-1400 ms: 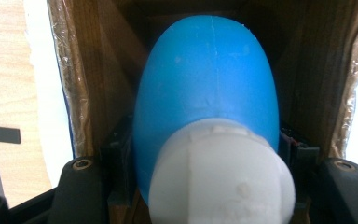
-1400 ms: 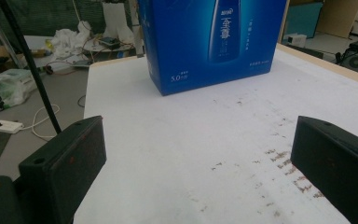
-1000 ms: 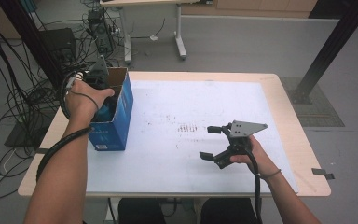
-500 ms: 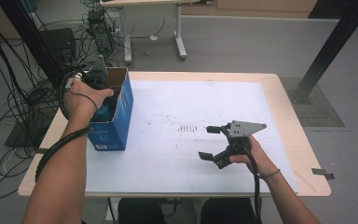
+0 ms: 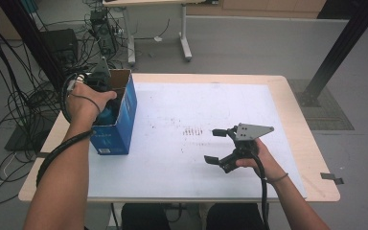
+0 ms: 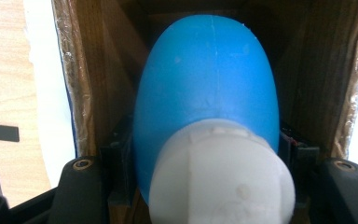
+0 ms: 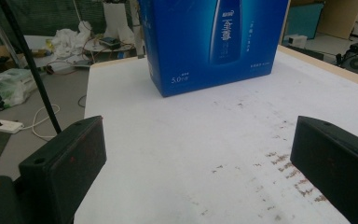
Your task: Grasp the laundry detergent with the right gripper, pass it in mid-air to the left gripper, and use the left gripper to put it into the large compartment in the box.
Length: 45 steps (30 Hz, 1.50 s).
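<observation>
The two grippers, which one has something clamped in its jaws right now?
The left gripper, down inside the blue box, grips a blue bottle; the right gripper is open over the table.

Left gripper (image 5: 106,91) inside blue box (image 5: 120,128); right gripper (image 5: 216,145) open-jawed above table (image 5: 297,115).

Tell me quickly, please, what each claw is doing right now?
Left claw: shut on the blue plastic bottle with white cap, inside the blue cardboard box.
Right claw: open, holding nothing.

left claw (image 5: 106,96): jaws closed, pointing down, forearm extended | right claw (image 5: 216,146): jaws wide apart, held level, pointing left
</observation>
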Each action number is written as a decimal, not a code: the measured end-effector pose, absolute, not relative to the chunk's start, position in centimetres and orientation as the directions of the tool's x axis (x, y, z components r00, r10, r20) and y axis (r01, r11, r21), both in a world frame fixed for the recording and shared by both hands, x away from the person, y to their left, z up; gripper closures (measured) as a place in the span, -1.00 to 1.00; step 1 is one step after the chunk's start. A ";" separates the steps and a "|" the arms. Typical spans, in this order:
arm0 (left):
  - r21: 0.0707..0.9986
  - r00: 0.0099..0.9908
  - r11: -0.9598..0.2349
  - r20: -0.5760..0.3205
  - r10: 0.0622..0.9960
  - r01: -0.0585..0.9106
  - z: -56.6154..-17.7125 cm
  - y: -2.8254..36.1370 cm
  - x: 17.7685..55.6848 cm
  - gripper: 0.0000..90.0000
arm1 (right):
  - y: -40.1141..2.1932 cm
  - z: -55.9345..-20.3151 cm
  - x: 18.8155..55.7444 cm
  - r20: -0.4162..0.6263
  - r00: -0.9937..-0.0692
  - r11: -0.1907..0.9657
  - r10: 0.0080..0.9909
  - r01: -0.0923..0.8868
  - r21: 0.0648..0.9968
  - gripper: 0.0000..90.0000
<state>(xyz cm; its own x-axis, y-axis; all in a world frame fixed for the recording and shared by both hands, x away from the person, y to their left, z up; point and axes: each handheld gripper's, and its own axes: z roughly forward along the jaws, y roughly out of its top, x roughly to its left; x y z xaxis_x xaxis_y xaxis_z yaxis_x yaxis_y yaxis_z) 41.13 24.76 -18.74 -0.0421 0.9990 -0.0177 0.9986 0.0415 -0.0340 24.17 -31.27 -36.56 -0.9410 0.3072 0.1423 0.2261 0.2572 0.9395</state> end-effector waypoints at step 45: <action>-0.020 -0.032 0.032 -0.015 0.999 0.999 -15.3 24.3 40.9 -0.37 | -31.1 -36.7 24.1 0.142 -0.942 0.257 0.305 0.225 0.940 -0.92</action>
<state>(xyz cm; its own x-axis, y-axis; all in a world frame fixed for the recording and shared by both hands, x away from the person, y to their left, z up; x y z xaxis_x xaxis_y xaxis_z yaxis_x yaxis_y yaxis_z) 40.94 24.34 -15.32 -0.0321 0.9994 -0.0145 0.9993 0.0318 -0.0197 24.11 -31.06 -36.68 -0.9417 0.3050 0.1420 0.2248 0.2565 0.9400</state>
